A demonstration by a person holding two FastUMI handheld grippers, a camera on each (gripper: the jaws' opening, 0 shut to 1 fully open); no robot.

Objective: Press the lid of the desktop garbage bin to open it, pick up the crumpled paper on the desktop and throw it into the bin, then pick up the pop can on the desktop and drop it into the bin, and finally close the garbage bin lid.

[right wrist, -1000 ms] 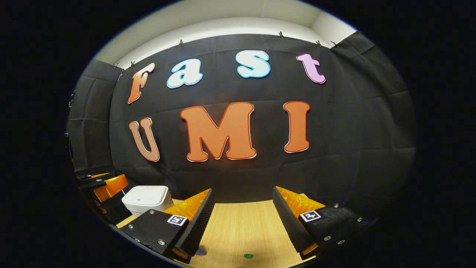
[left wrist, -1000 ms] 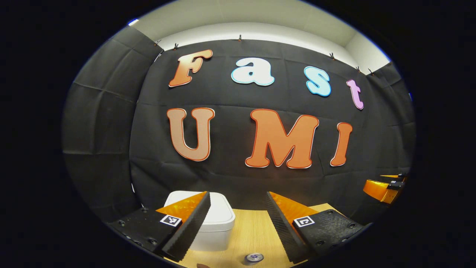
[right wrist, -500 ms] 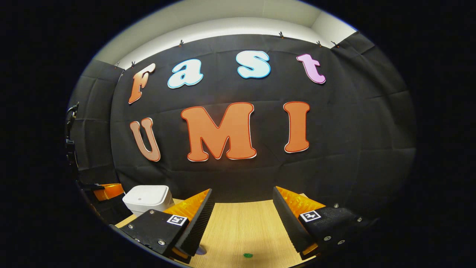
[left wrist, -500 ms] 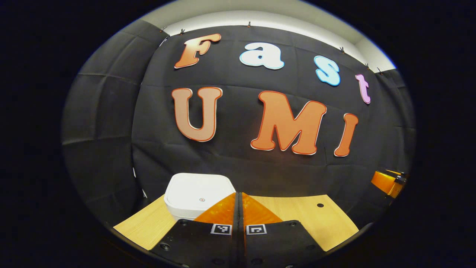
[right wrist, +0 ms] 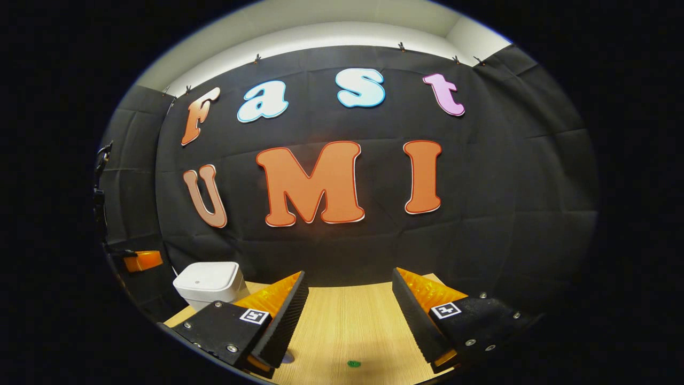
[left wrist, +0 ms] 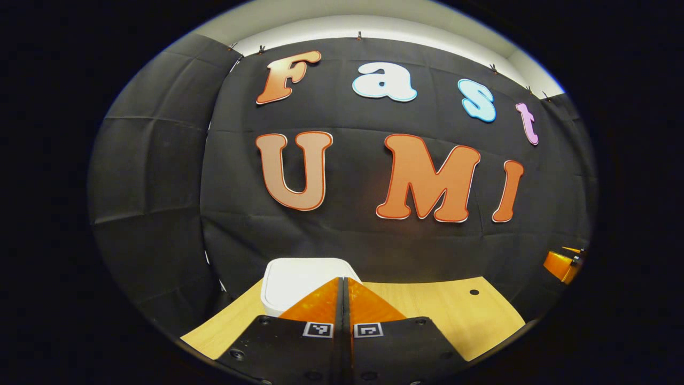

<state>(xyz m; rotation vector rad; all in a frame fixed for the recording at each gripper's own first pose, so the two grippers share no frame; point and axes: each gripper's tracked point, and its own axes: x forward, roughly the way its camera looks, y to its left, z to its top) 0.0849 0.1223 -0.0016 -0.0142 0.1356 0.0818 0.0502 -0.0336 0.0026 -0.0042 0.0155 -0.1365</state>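
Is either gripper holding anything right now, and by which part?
Nothing is held. The left gripper is shut on itself in front of the bin; the right gripper is open over bare table.

black cloth wall (right wrist: 507, 203), wooden table (right wrist: 347, 321)

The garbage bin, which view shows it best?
The right gripper view: the garbage bin shows whole there, lid shut, on the table. In the left gripper view the shut left claw covers the bin's front right part.
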